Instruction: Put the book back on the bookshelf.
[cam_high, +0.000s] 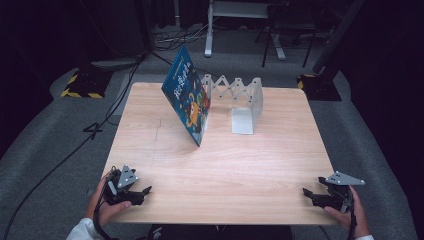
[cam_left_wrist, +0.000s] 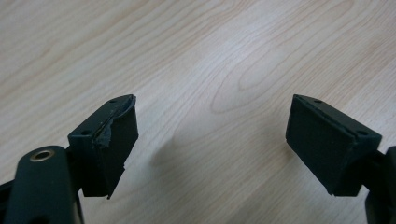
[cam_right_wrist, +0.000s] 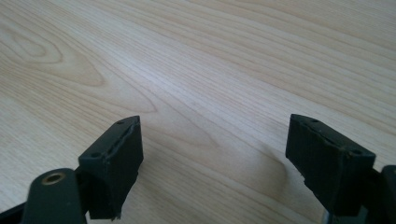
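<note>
On table (cam_high: 150, 140), tilted blue book (cam_high: 187, 95)

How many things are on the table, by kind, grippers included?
Blue picture book, tilted against the bookend: 1
White expanding bookend: 1
Grippers, jaws apart and empty: 2, the left gripper and the right gripper
Total: 4
</note>
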